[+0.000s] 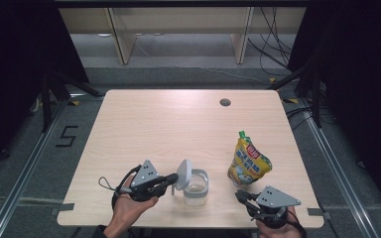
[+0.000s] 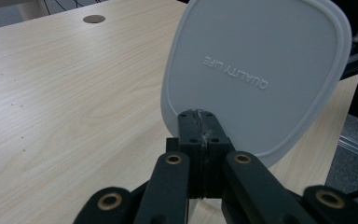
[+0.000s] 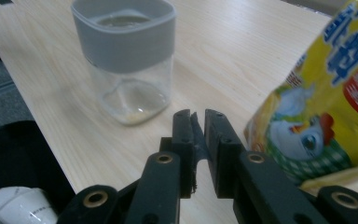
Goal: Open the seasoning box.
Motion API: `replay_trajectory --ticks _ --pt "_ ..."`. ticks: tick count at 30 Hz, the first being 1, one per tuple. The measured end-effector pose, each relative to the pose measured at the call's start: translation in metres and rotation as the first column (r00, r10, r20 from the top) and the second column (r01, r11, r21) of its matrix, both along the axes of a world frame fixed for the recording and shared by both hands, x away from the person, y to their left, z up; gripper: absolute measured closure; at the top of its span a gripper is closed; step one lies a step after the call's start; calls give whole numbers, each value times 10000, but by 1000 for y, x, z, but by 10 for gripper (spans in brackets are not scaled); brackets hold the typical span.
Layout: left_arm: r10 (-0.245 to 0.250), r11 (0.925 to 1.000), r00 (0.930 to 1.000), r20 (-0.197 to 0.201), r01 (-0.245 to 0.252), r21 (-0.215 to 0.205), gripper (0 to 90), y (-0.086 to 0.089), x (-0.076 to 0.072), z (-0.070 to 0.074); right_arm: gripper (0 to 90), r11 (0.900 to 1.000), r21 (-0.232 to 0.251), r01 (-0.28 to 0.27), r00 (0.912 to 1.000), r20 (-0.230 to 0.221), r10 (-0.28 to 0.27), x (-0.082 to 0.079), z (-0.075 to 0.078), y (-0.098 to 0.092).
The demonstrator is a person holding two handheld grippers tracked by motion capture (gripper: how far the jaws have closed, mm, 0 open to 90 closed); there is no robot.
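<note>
My left gripper (image 1: 171, 181) is shut on the rim of a pale grey lid (image 1: 184, 173), which it holds upright just left of the jar. In the left gripper view the lid (image 2: 256, 70) reads "QUALITY LIFE" and the black jaws (image 2: 198, 119) pinch its lower edge. The clear jar (image 1: 197, 187) with a grey collar stands open near the table's front edge, also in the right gripper view as jar (image 3: 126, 60). A yellow snack pouch (image 1: 248, 161) stands to its right. My right gripper (image 1: 241, 195) sits below the pouch (image 3: 326, 102), jaws (image 3: 196, 119) almost together with nothing between them.
A round cable hole (image 1: 224, 102) lies at the table's far right. The wooden table (image 1: 168, 124) has its front edge close to both hands. Black cables (image 1: 273, 44) trail on the floor beyond the table's far edge.
</note>
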State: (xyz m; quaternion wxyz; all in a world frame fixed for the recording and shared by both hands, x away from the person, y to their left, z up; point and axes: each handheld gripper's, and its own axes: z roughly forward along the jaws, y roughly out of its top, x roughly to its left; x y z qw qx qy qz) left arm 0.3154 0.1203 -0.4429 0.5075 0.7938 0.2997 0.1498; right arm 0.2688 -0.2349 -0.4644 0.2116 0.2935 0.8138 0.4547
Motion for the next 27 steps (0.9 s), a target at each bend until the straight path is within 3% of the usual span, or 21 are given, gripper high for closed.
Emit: replay_trajectory --ticks 1,9,12,17,24,27 --pt "-6 10000 10000 -8 6 -13 888 0 0 0 834 9998 181 46 9998 -189 -43 0 1 3" --pt "-3 10000 10000 23 3 -11 887 0 0 0 869 9966 498 -658 9977 180 650 10 10 30" --pt "-8 10000 10000 35 8 -5 887 0 0 0 879 9937 753 -835 9965 35 834 12 13 42" --pt "26 10000 10000 23 -25 -29 887 -1 0 0 892 9872 866 -1336 9908 313 1314 17 22 57" --pt "126 9999 9999 -10 -126 -66 887 -2 -1 1 900 9833 883 -1591 9872 270 1573 18 27 73" --pt "102 9999 9999 19 -102 -64 888 -2 -1 1 900 9799 882 -1787 9834 475 1751 20 30 79"
